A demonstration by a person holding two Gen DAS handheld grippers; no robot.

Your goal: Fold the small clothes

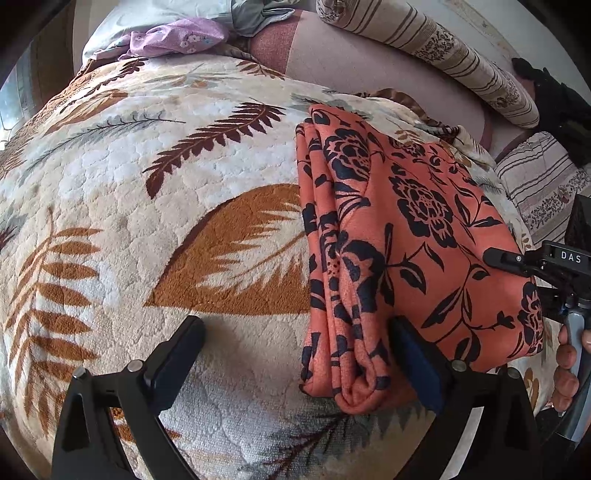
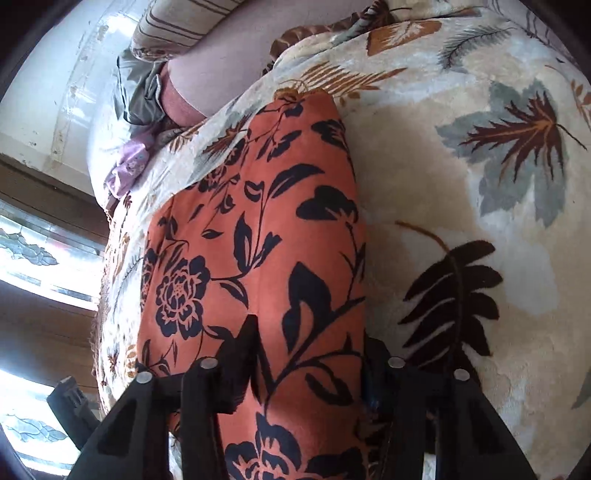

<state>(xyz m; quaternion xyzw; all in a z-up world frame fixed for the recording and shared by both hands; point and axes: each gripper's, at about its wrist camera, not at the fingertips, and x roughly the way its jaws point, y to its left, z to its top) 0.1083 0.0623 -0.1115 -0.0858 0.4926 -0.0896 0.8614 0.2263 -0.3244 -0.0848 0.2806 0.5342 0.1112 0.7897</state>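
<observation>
Bedding: a plush blanket with brown, rust and grey leaf print covers the bed and carries the work. Far side: striped, flower-printed pillows; a lilac flowered cloth and a grey cloth bunched at the far left.

Item: orange garment with black flower print, folded into a long, layered strip, lying flat on the blanket at the right of the left wrist view; stacked fold edges show along its left side and at its near end.

Left gripper: fingers spread wide apart, released. Left finger over bare blanket; right finger against the near end of the garment, nothing pinched between them.

Right gripper: seen from its own camera, fingers set on either side of the near part of the garment, cloth filling the space between them, grasping it. From the left wrist view it enters at the right edge of the garment, held by a hand.
</observation>
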